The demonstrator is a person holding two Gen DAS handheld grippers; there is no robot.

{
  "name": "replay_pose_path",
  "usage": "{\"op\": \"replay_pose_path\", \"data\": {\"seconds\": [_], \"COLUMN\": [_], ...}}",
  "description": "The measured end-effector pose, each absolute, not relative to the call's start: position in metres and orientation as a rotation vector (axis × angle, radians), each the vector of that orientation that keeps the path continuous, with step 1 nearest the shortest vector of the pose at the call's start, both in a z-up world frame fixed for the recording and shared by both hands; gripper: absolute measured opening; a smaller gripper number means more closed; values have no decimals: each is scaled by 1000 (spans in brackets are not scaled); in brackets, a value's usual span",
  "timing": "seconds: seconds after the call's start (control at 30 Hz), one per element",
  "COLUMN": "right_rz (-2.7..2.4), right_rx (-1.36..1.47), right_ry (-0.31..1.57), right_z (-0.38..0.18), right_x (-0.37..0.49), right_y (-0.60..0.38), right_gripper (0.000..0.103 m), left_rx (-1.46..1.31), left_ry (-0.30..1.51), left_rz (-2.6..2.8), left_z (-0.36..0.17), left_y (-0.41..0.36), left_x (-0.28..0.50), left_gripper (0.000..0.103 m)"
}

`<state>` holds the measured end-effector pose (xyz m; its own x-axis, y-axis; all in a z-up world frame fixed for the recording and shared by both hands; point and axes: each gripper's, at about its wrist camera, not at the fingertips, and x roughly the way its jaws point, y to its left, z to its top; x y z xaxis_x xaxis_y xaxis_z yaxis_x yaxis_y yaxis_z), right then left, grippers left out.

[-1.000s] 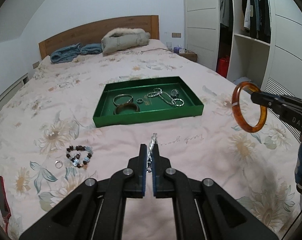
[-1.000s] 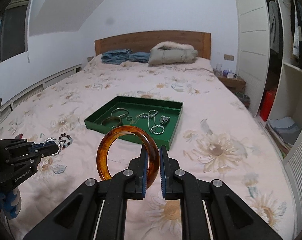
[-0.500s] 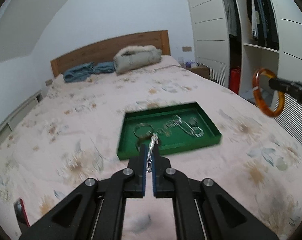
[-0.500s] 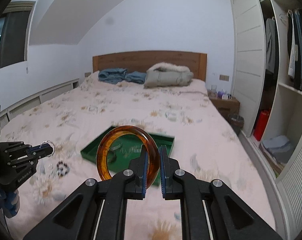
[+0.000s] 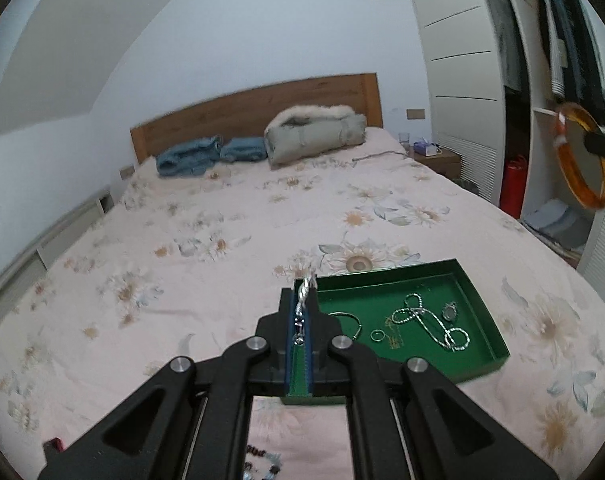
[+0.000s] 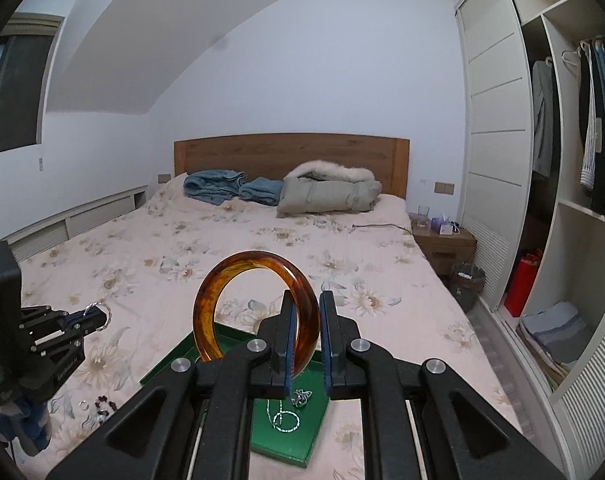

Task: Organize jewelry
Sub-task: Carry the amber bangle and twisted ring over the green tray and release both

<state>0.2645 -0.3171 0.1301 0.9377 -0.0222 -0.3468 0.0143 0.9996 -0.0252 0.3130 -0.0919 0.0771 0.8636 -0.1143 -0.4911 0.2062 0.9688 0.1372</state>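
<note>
A wide bed (image 6: 230,264) under a pale pink floral bedspread (image 5: 222,248) fills the room, backed by a wooden headboard (image 6: 290,156). Against it lie folded blue clothes (image 6: 230,188) and a grey fur-trimmed coat (image 6: 330,192). The walls are plain white, with a sloped ceiling (image 6: 134,44) on the left and a dark window (image 6: 14,92) beside it. A low white slatted cabinet (image 6: 78,224) runs along the left wall. A wooden nightstand (image 6: 446,244) holding a glass stands right of the bed, a dark wastebasket (image 6: 466,284) next to it. A white wardrobe (image 6: 498,140) has open shelves with hanging clothes (image 6: 594,116), a red bag (image 6: 522,284) and folded linens (image 6: 554,332).
</note>
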Motion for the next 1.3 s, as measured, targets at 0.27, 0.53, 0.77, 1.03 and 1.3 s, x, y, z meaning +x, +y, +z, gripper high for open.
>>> {"op": "replay_pose_path", "data": {"seconds": [0.27,0.53,0.77,1.03,1.3], "right_rz": [33,60,52,36,31], "right_rx": [0,20,-5,-41,-45], "right_ry": [492,622,752,855,862], "right_z": [46,-32,-79,-105,-104], "right_x": [326,367,392,400,397], "right_y": [-300,-284,-276,-279,-282], "right_gripper": [11,11,11,10,16], "left_rx": [122,131,96,109,89], "left_ry": [663,766,808,864,865], "left_rz": [-196,-190,-161,-103,-121], "left_z": [15,-51,-73,-96,-101], "left_y": [-93,-114,-120,-119,-114], "left_x": [379,420,455,473,469], "left_gripper": [4,4,4,4,8]}}
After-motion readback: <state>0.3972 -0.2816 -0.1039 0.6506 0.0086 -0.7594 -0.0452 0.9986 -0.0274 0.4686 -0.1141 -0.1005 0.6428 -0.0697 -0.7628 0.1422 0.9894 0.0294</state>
